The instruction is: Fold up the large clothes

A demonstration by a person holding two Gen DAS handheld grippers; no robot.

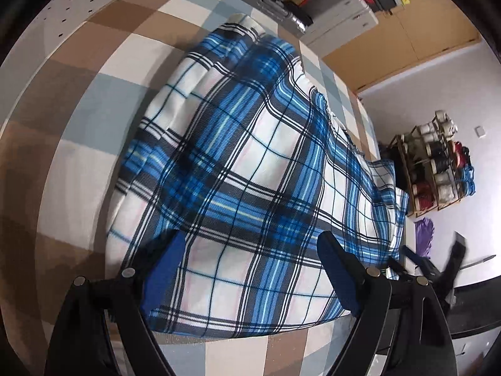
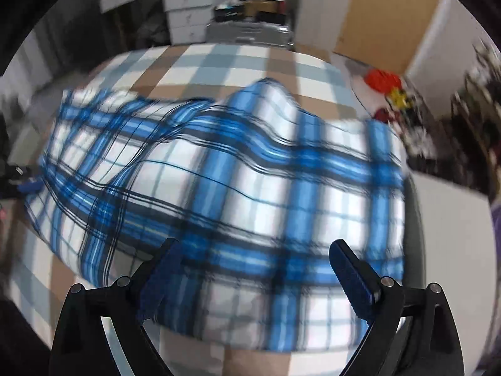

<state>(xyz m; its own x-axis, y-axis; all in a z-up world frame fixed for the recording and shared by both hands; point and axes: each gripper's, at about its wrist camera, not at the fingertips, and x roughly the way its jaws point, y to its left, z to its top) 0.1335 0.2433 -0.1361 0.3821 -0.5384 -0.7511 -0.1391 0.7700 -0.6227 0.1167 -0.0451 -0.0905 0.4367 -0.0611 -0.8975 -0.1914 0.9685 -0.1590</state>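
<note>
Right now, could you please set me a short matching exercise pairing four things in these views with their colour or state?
Things:
1. plaid garment
2. checked table cover
3. left gripper
4. purple cloth

Descriptions:
A. brown, grey-blue and cream squares
B. open, fingers apart above the fabric
C. blue, white and black, spread on the cover
D. lying beyond the table edge, below the wooden rack

Pairs: 1-C, 2-A, 3-B, 4-D

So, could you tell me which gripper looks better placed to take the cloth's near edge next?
Probably the left gripper: open over the plaid cloth near its edge, view steady. The right gripper is open too, but blurred.
</note>
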